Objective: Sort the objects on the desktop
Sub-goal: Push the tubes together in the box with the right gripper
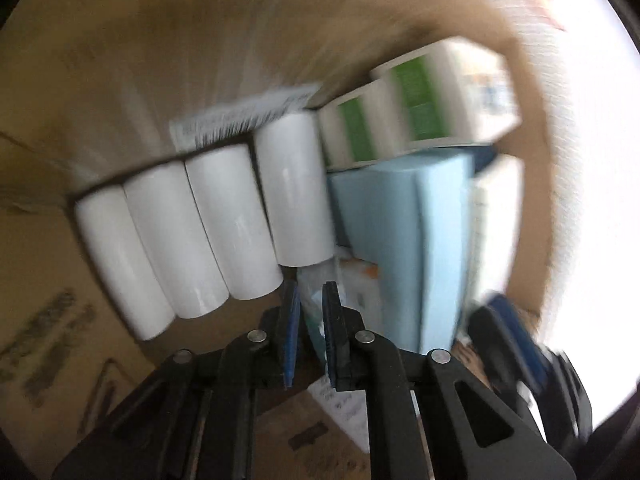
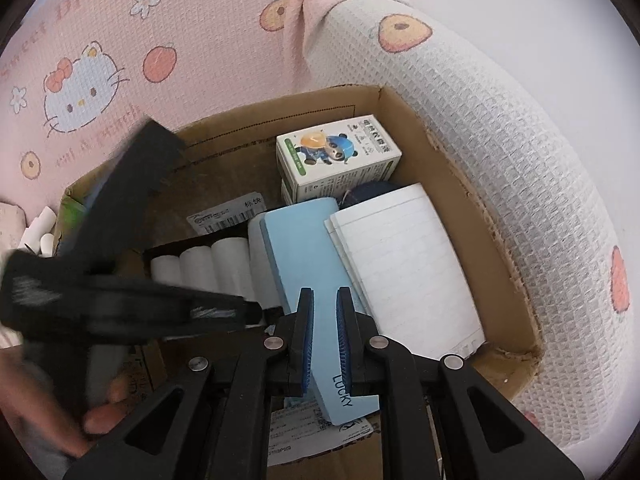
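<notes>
A cardboard box [image 2: 404,120] holds a row of white paper rolls [image 1: 192,232] [image 2: 200,268], a light blue "LUCKY" box [image 2: 308,264] [image 1: 400,232], a white lined notepad [image 2: 404,264] and white-green panda cartons [image 2: 336,160] [image 1: 416,112]. My left gripper [image 1: 311,300] is nearly closed with nothing between its pads, just right of the rolls; it also shows as a blurred black shape in the right wrist view [image 2: 120,272]. My right gripper [image 2: 324,312] is open, its pads a little apart over the blue box's near end.
The box sits on a pink Hello Kitty cloth [image 2: 100,60]. A white waffle-weave towel roll [image 2: 500,160] curves along the box's right side. White rolls [image 2: 40,228] lie outside the box at the left. A printed label [image 2: 228,216] lies on the box floor.
</notes>
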{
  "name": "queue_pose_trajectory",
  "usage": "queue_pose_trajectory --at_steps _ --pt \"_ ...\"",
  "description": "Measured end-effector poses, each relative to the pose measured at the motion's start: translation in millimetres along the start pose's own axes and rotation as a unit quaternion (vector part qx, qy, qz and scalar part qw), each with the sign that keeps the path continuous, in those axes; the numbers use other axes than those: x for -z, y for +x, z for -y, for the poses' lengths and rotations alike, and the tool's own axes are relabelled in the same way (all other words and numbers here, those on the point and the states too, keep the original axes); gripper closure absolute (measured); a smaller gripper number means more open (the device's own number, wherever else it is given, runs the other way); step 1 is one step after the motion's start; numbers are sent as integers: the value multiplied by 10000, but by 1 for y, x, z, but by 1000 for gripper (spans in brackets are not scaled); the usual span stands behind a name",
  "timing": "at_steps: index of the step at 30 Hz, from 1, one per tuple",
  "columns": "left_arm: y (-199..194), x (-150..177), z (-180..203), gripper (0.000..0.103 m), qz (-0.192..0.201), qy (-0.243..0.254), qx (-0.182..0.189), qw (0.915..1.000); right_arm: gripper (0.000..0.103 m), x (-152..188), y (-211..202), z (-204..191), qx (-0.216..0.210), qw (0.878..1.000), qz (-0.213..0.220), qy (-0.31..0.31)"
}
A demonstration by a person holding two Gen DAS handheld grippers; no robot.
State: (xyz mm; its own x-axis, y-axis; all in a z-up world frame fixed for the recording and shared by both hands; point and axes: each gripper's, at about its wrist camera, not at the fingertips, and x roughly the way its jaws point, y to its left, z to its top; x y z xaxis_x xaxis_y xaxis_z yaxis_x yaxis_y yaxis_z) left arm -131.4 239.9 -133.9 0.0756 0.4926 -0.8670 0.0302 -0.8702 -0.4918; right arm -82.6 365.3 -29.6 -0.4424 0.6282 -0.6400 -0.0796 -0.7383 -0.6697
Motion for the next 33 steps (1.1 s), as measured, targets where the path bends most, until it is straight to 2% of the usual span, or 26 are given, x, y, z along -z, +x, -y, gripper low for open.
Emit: queue_pose_trajectory --at_steps 4,7,8,9,10,12,14,15,17,19,21,24,26,30,33 --pt "-42 6 -1 91 642 617 -2 9960 94 1 7 -2 -420 9988 -174 166" --pt "-64 8 -11 91 982 828 204 9915 94 1 17 -10 -596 9974 -344 198" --pt "-73 1 -19 91 1073 872 264 9900 94 2 22 -16 -660 9967 -461 122" --pt "-82 -27 -25 91 1160 961 283 9882 94 3 27 -21 -663 9961 -569 68" --pt "-88 -38 -25 91 1298 1100 253 9851 94 3 32 -25 -659 9955 -686 3" --pt "-106 -39 -27 91 1659 1482 52 9749 94 6 45 -37 -623 9928 -1011 -152" --pt "-114 -38 -15 91 1839 1696 10 9682 94 7 56 -47 -535 9904 -1249 -253" --pt "-108 -31 -3 91 1896 1758 37 9660 94 7 61 -53 -535 9891 -1339 -291" --pt "-116 -28 -9 91 1995 1903 156 9611 94 4 69 -61 -548 9873 -1458 -316" --pt "-114 -23 -9 91 2033 2068 95 9570 94 -3 75 -67 -563 9871 -1466 -319" --pt "-119 -20 -10 91 2032 2152 103 9551 94 -11 81 -73 -350 9862 -1576 -370" --pt "-126 -20 -16 91 1935 2103 316 9578 94 -23 93 -82 91 9837 -1684 -616" --pt "-124 -23 -20 91 1910 2021 443 9595 94 -30 105 -80 -10 9808 -1889 -489" --pt "-124 -27 -24 91 1970 2061 359 9578 94 -35 123 -80 -156 9747 -2205 -319" --pt "-127 -29 -24 91 2004 2074 361 9568 95 -38 133 -87 -24 9715 -2339 -383"
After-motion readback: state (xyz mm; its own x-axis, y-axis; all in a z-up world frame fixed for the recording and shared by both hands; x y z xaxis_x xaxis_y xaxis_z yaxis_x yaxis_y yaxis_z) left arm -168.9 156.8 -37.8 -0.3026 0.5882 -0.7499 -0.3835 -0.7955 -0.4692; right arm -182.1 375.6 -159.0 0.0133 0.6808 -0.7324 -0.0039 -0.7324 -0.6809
